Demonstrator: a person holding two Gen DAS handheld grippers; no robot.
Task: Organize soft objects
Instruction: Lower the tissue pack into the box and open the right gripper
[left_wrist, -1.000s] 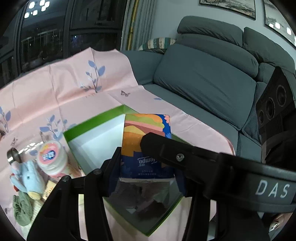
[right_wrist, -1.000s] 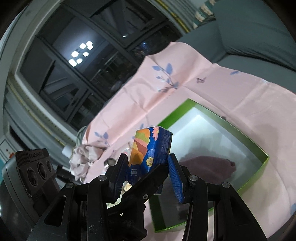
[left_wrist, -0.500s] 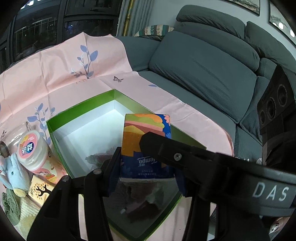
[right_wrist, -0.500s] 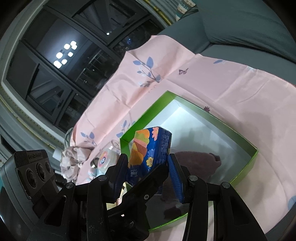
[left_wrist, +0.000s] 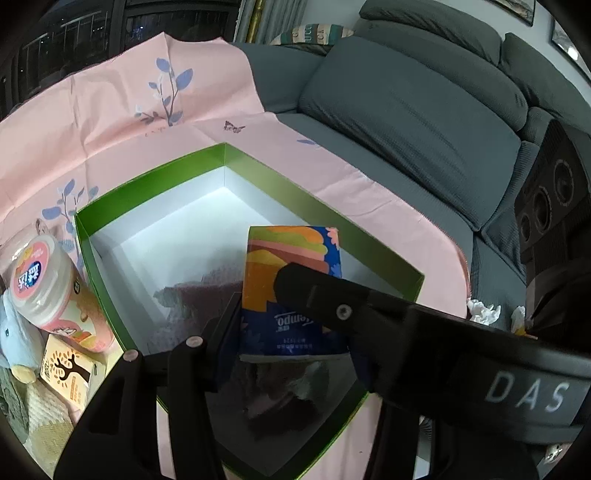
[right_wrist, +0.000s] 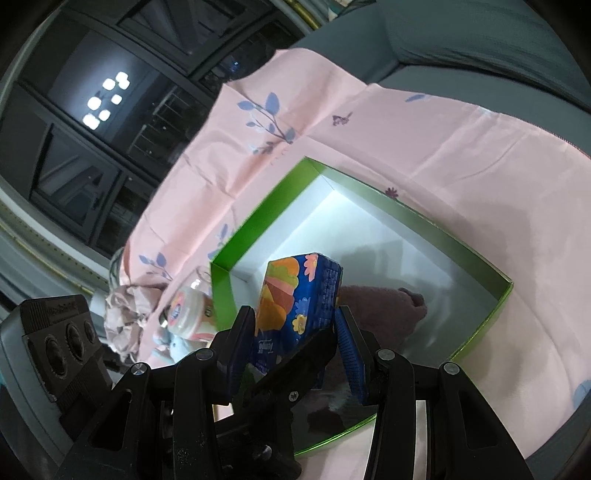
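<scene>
A blue and orange tissue pack (left_wrist: 291, 291) is held between both grippers above the green box (left_wrist: 325, 214) with a white inside. My left gripper (left_wrist: 291, 343) is shut on its sides. My right gripper (right_wrist: 295, 343) is shut on the same tissue pack (right_wrist: 295, 299) from the other direction. A mauve soft cloth (right_wrist: 380, 306) lies in the box (right_wrist: 476, 254) under the pack; it also shows in the left wrist view (left_wrist: 207, 295). The box sits on a pink floral cloth (left_wrist: 110, 122).
Left of the box stand a round tub with a pink lid (left_wrist: 37, 284), a small carton (left_wrist: 68, 373), a blue plush toy (left_wrist: 14, 332) and knitted cloths (left_wrist: 40, 424). A grey sofa (left_wrist: 406, 96) lies behind. Crumpled fabric (right_wrist: 125, 314) lies at the left.
Both grippers with the tissue pack have moved forward and down over the box, which now fills more of each view. The grip on the pack is unchanged.
</scene>
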